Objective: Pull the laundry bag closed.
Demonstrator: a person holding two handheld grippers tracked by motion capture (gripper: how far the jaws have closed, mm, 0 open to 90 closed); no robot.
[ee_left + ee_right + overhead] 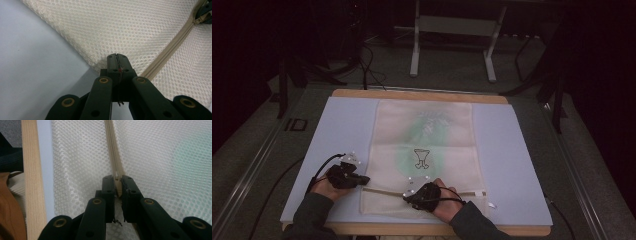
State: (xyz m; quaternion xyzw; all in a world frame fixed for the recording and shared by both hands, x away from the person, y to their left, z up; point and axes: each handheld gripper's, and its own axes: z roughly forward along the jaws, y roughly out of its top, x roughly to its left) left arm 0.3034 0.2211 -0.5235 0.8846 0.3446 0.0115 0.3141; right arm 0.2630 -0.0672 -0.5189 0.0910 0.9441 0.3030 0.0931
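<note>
A cream mesh bag point(427, 135) lies flat on the pale blue mat point(342, 130), with something green and a small dark print point(422, 157) showing through it. Its beige zipper point(384, 190) runs across the near end. My left gripper point(363, 180) is shut on the bag's left edge point(100, 65) just beside the zipper's point(172, 47) end; the jaws point(117, 58) meet tightly. My right gripper point(407, 197) points left along the zipper point(111, 145) and is shut point(117, 182) on the zipper pull point(116, 175), a short way right of the left gripper.
The mat rests on a wooden table point(412, 94) whose near edge point(31, 182) runs close beside my right gripper. A white metal stand point(452, 25) and loose cables point(369, 70) are on the floor beyond the table. A person's sleeve point(11, 157) is at that view's left.
</note>
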